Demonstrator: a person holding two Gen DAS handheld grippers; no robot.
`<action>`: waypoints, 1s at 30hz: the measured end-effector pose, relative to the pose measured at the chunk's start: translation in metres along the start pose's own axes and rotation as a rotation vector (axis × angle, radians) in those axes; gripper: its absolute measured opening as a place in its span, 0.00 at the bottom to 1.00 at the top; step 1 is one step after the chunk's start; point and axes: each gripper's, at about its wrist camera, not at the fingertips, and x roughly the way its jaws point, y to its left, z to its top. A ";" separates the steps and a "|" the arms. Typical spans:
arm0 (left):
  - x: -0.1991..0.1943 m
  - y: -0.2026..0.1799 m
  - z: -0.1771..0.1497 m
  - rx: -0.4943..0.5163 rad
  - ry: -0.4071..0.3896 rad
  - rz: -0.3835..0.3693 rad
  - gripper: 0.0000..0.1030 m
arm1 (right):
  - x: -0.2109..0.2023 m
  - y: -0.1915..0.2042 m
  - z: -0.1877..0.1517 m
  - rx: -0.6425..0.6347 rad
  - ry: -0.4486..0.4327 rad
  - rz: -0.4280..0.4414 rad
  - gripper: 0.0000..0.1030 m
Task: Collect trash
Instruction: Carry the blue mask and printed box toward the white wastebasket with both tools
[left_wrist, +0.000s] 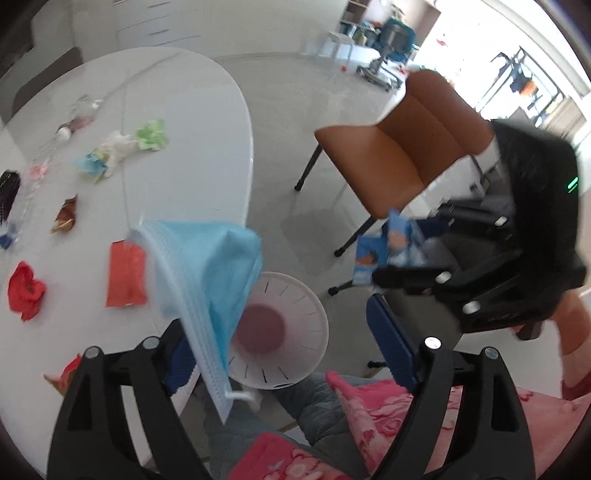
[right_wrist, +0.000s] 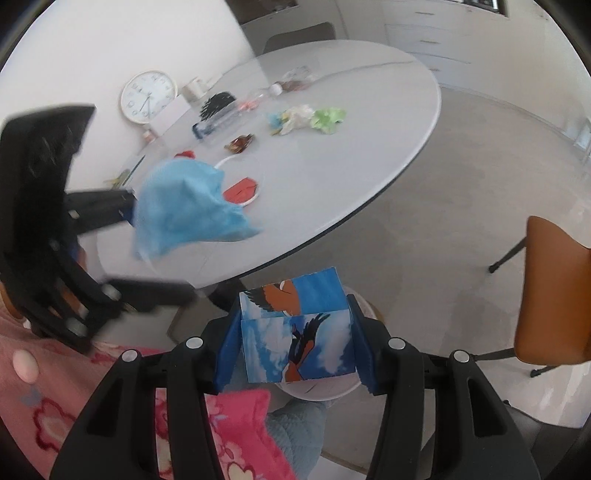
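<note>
Pale floor tiles and a white oval worktop (right_wrist: 332, 110) fill our view, with a brown chair (left_wrist: 388, 155) off to one side. Beside the worktop stands a white bin (left_wrist: 295, 332), its reddish bottom looking bare, so we judge the collecting barely begun. Plenty is left up top: a green wad (left_wrist: 151, 134), a red crumple (left_wrist: 26, 290), an orange packet (left_wrist: 125, 275), a brown wrapper (left_wrist: 66, 214) and more.

Our left gripper (left_wrist: 280, 347) tilts steeply down over the bin, jaws spread apart; a blue face mask (left_wrist: 218, 266) hangs against its left finger, and we cannot tell whether it has dropped free. Our right gripper (right_wrist: 291, 343) also points downward near the bin, clamped on a blue bird-print carton (right_wrist: 295, 332) awaiting release.
</note>
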 end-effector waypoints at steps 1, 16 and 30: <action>-0.004 0.003 0.000 -0.014 -0.013 -0.005 0.77 | 0.003 0.001 0.000 -0.004 0.004 0.008 0.51; 0.008 -0.034 -0.013 0.119 0.082 -0.177 0.77 | 0.011 -0.011 -0.007 0.038 -0.020 0.022 0.51; 0.061 -0.060 0.004 0.148 0.284 -0.412 0.81 | -0.005 -0.027 0.009 0.083 -0.110 0.238 0.53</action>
